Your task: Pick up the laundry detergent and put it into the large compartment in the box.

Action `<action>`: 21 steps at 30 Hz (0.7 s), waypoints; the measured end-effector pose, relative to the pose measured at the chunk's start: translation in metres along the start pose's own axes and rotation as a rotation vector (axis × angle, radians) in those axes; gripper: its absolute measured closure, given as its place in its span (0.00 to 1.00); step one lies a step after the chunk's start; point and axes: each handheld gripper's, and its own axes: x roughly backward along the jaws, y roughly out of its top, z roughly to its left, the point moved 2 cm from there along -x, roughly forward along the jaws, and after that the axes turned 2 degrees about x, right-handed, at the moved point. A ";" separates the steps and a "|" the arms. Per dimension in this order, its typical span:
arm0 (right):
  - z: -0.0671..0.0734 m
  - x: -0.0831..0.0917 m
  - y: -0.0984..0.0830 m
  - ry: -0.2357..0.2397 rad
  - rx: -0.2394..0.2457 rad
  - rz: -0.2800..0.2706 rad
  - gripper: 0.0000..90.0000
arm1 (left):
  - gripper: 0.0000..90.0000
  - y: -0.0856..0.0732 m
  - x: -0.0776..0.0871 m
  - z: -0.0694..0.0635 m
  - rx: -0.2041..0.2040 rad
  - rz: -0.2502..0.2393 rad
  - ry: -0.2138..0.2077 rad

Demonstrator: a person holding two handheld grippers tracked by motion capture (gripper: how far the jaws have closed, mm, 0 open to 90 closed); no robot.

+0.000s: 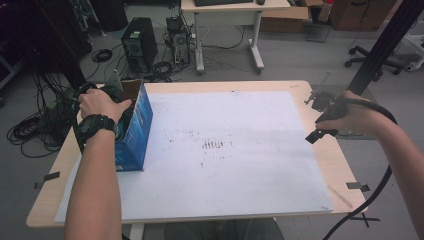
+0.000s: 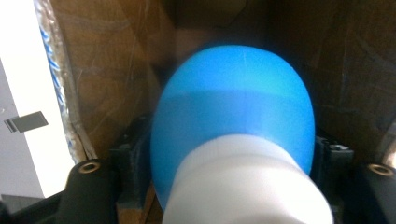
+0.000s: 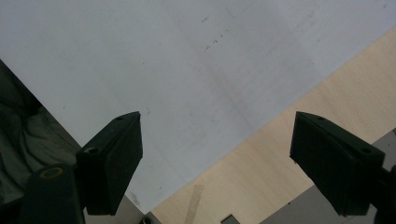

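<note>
1. The table (image 1: pixel 300 86) was the biggest thing there: light wood, with a big white sheet (image 1: pixel 225 150) covering most of the top, scuffed with dark marks near the middle.
2. Next, the blue cardboard box (image 1: pixel 135 130) stood upright at the table's left edge, top open, brown on the inside.
3. The left hand (image 1: pixel 100 105), black watch on the wrist, was at the box's open top, holding the left gripper (image 2: pixel 231 154) pointed down into it.
4. The right hand (image 1: pixel 350 117) hung over the right edge of the table, well apart from the box. The right gripper (image 3: pixel 215 158) had its jaws spread wide with nothing between them, just white sheet and bare wood below.
5. Smallest: the blue ball (image 2: pixel 233 116) with a white neck on it, sitting inside the box. It was between the left jaws, but they were mostly hidden behind it, so I honestly can't tell whether the pads pressed on it.
</note>
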 end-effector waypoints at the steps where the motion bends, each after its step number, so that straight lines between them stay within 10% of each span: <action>1: 0.000 0.000 0.000 -0.001 0.001 -0.001 0.19 | 0.34 0.000 0.000 0.001 0.003 0.004 0.003; 21: 0.001 -0.002 0.000 0.003 0.005 -0.002 0.19 | 0.26 -0.006 0.019 0.001 0.017 -0.023 -0.004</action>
